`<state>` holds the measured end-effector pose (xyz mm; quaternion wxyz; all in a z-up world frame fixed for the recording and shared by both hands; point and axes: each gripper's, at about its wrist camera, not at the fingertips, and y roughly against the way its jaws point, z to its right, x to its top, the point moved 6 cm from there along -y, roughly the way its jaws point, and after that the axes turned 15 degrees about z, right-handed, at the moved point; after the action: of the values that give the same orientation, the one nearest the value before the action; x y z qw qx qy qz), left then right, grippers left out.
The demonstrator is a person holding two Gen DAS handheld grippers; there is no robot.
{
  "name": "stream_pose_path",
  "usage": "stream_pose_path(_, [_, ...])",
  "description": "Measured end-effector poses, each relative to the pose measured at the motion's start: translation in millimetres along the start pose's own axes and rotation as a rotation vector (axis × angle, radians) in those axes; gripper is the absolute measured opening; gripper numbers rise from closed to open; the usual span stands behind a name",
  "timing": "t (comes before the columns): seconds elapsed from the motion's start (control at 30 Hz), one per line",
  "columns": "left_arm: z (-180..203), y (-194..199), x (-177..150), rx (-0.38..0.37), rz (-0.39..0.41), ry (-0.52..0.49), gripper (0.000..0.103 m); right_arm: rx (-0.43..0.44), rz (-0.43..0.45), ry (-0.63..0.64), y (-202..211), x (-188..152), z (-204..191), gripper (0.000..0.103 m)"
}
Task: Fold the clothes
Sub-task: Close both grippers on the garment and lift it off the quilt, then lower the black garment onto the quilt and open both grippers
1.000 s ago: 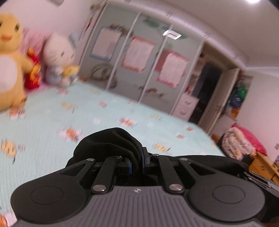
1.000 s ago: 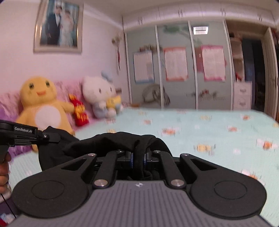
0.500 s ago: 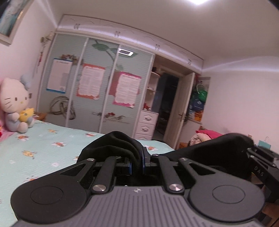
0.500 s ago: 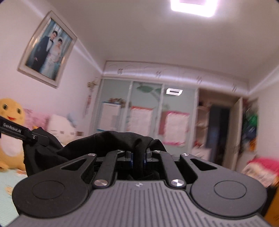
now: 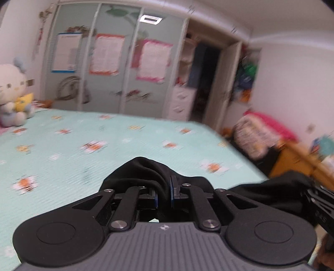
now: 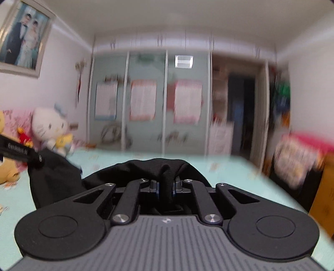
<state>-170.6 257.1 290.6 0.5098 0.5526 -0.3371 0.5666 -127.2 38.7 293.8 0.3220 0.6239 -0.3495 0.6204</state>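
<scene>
the room around me is evenly bright, soft indoor light with no hard shadows on the bed. a white rectangle of glare sits on the wardrobe doors, mirrored again in my right view. both views smear with motion blur: the posters, the open wardrobe and the pink pile at right are streaked, worst in the right view. my left claw and right claw stay sharp up close. the fisheye bends walls and ceiling, with dark corners at the edges.

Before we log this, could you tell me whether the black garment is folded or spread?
Neither: black garment hangs bunched between the left gripper and right gripper, above the bed.
</scene>
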Motion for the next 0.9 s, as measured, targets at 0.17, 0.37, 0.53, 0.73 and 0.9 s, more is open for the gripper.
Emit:
stream_pose_path(0.17, [-34, -33, -77, 0.086, -0.167, -0.024, 0.008, 0.018, -0.196, -0.054, -33, -100, -21, 0.011])
stream_pose_path(0.37, [-65, -49, -178, 0.177, -0.334, -0.147, 0.009, 0.004, -0.445, -0.141, -29, -191, -40, 0.034])
stream_pose_path(0.53, [-99, -34, -223, 0.226, -0.422, -0.087, 0.015, 0.133, -0.549, -0.147, 20, -221, -77, 0.036])
stream_pose_path(0.73, [-121, -10, -227, 0.249, -0.432, -0.006, 0.025, 0.227, -0.549, -0.062, 69, -208, -109, 0.068])
stream_pose_path(0.9, [-139, 11, -228, 0.267, -0.432, 0.07, 0.036, 0.19, -0.543, -0.079, 83, -198, -112, 0.073])
